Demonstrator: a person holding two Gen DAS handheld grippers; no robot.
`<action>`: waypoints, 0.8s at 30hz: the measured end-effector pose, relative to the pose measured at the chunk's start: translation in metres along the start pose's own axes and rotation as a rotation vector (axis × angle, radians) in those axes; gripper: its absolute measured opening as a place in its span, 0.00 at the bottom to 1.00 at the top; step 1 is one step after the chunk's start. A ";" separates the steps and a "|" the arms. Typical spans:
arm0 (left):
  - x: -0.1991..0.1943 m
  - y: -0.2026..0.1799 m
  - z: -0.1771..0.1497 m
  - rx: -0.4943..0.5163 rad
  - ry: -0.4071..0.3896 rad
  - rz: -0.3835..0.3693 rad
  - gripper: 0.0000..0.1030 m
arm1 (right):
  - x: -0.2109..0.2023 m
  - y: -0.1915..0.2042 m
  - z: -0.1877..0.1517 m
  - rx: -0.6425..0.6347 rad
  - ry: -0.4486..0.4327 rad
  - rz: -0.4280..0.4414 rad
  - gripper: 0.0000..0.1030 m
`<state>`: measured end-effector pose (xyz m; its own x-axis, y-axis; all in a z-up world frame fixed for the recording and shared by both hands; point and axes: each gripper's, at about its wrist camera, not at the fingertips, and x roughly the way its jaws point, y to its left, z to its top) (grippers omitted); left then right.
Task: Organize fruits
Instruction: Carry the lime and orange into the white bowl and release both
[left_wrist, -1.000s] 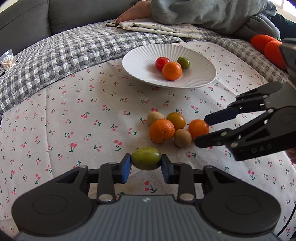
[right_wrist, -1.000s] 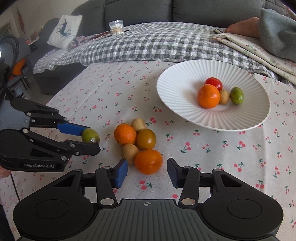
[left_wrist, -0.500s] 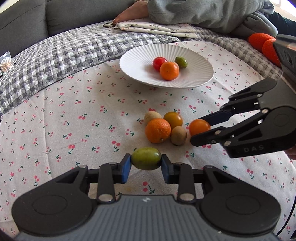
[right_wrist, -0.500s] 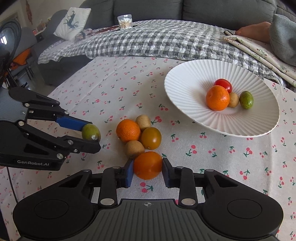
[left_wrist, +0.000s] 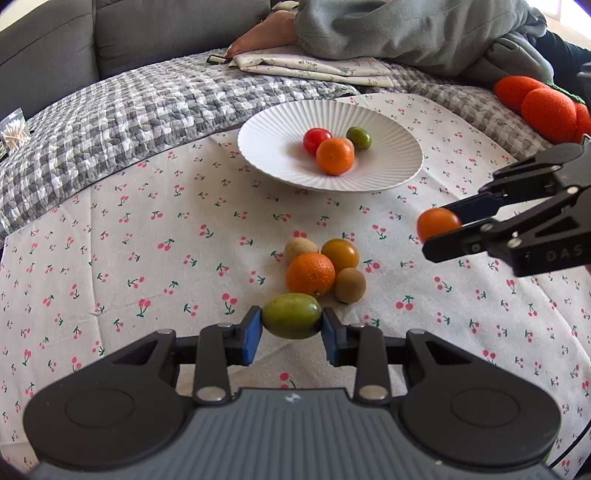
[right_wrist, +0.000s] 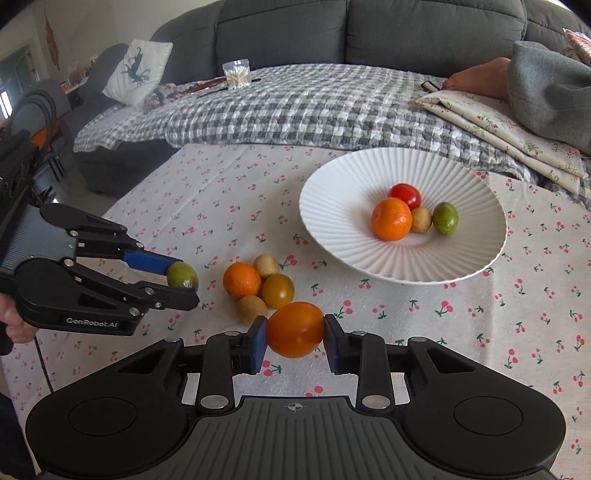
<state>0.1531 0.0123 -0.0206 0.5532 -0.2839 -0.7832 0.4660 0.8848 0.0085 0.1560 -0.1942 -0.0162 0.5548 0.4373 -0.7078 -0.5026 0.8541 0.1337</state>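
Our left gripper (left_wrist: 291, 326) is clamped on a green fruit (left_wrist: 291, 320), the blue pads pressing its two ends, and it hangs just above the cherry-print cloth (left_wrist: 147, 236) that covers the counter. In the right wrist view the same gripper (right_wrist: 183, 282) shows from the side with the green fruit (right_wrist: 182, 275) at its tips.

Our right gripper (right_wrist: 294, 338) is closed on an orange tomato (right_wrist: 294, 328), pads tight against both sides; the fruit is lifted clear of the cloth. From the left wrist view that gripper (left_wrist: 443, 230) sits off to the right with the orange tomato (left_wrist: 437, 223) at its fingertips.

Four fruits lie in a tight cluster on the cloth between us and the plate: an orange (left_wrist: 310, 274), an amber tomato (left_wrist: 340, 254), a kiwi (left_wrist: 350, 285) and a pale round fruit (left_wrist: 300, 248), each touching a neighbour.

The white ribbed plate (right_wrist: 332, 206) stands farther back. In it are a mandarin (right_wrist: 391, 218), a red tomato (right_wrist: 405, 195), a small tan fruit (right_wrist: 421, 219) and a green fruit (right_wrist: 445, 218), grouped near the middle.
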 end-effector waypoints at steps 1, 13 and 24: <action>-0.001 0.000 0.000 0.000 -0.003 0.000 0.32 | -0.003 0.000 0.000 0.003 -0.003 0.005 0.30; -0.013 0.004 0.018 -0.037 -0.085 0.014 0.32 | -0.028 -0.016 0.008 0.011 -0.057 0.017 0.30; 0.002 -0.009 0.063 -0.004 -0.158 0.006 0.32 | -0.033 -0.052 0.017 0.073 -0.098 -0.090 0.30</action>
<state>0.1936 -0.0191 0.0171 0.6583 -0.3328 -0.6752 0.4598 0.8880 0.0106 0.1749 -0.2482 0.0119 0.6589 0.3805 -0.6489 -0.4005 0.9077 0.1255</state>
